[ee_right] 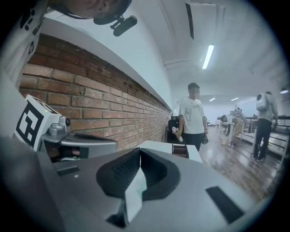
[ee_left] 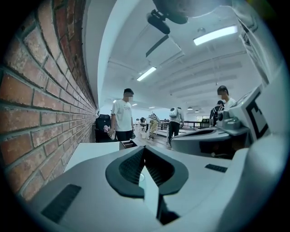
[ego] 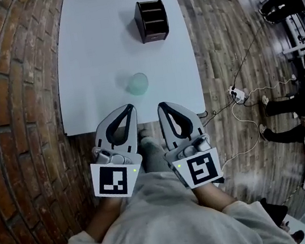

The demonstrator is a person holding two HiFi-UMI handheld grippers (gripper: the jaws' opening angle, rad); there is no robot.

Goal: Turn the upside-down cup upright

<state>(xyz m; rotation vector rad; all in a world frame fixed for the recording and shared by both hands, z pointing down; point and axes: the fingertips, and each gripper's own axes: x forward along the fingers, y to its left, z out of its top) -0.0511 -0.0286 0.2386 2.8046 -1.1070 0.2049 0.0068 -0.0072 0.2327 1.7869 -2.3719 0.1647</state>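
Observation:
A pale green translucent cup (ego: 137, 83) stands upside down on the white table (ego: 90, 54), near its front edge. My left gripper (ego: 130, 107) and right gripper (ego: 160, 106) hang side by side just short of that edge, both shut with nothing between the jaws. The cup lies a little beyond and between the two sets of tips. In the left gripper view a sliver of the cup (ee_left: 141, 177) shows through the gap behind the shut jaws. In the right gripper view the jaws (ee_right: 140, 152) hide the cup.
A dark slotted box (ego: 151, 20) stands at the far end of the table. A brick wall (ego: 7, 113) runs along the left. On the wooden floor to the right lie a power strip with cables (ego: 238, 94). People stand in the room beyond the table (ee_right: 193, 117).

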